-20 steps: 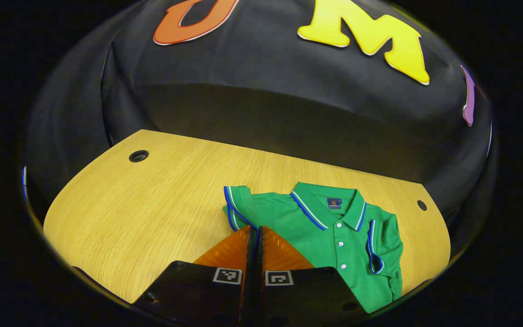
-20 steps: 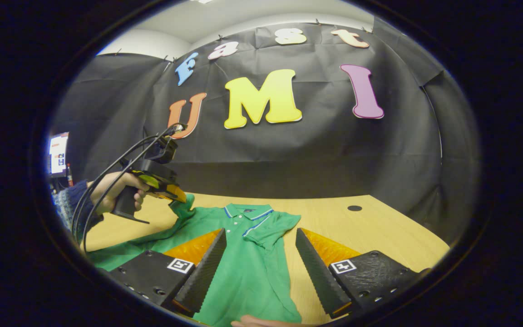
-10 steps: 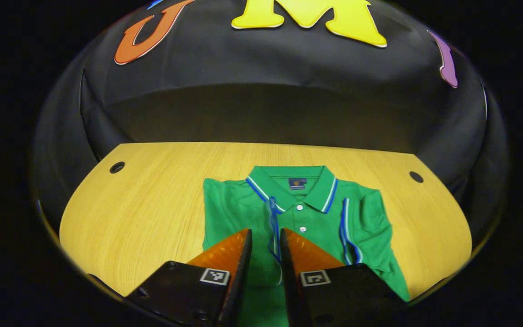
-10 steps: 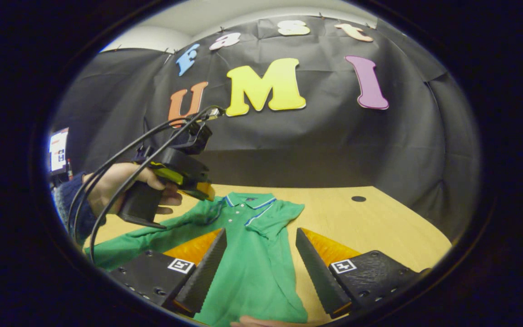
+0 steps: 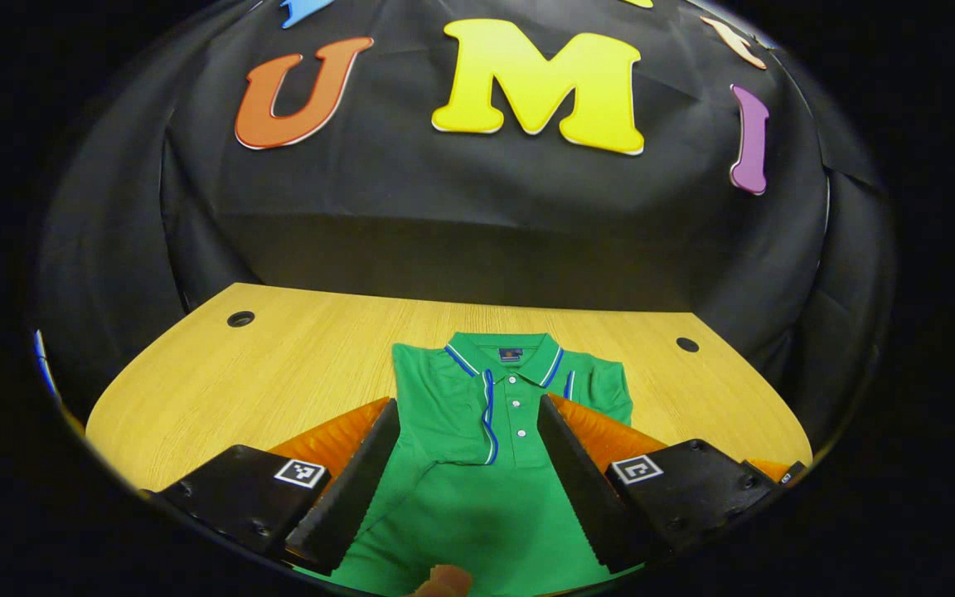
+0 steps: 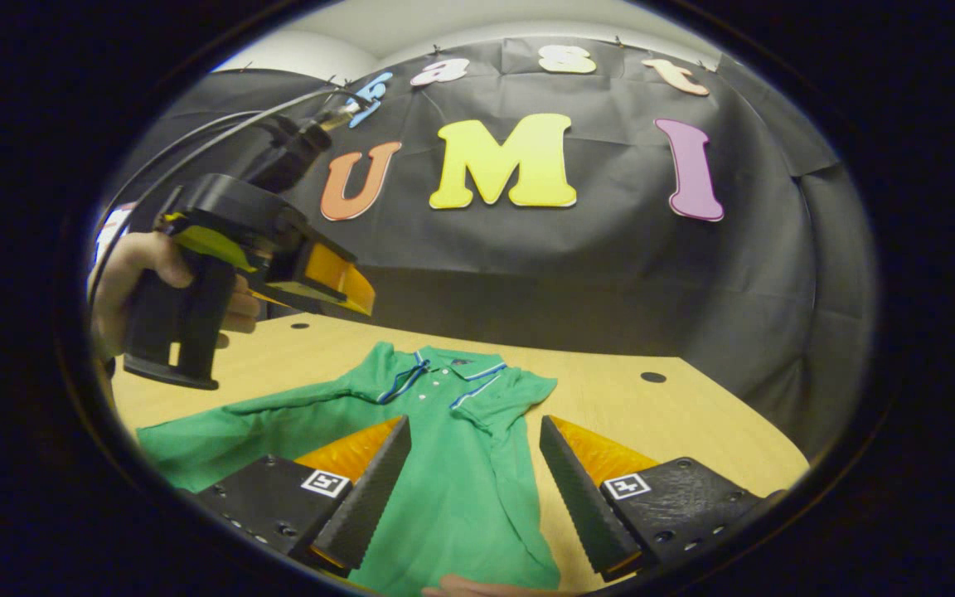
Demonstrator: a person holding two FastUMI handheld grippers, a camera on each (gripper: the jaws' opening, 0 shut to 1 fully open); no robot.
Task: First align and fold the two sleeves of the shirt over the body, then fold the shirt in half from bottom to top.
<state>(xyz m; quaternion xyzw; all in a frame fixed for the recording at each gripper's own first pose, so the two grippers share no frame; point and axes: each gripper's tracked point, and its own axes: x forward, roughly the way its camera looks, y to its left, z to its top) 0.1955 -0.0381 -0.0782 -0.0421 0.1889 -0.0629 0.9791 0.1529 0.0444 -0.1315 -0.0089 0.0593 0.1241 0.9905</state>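
The green polo shirt with blue-and-white trim (image 5: 477, 431) lies flat on the light wooden counter (image 5: 295, 365), both sleeves folded over its body. The left gripper (image 5: 469, 481) hovers above it, fingers spread wide, holding nothing. The right gripper (image 6: 473, 489) is likewise wide open and empty.

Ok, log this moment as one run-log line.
step: sleeves folded | shirt: flat on table | left gripper: open, above shirt | right gripper: open | next: bottom-to-top fold
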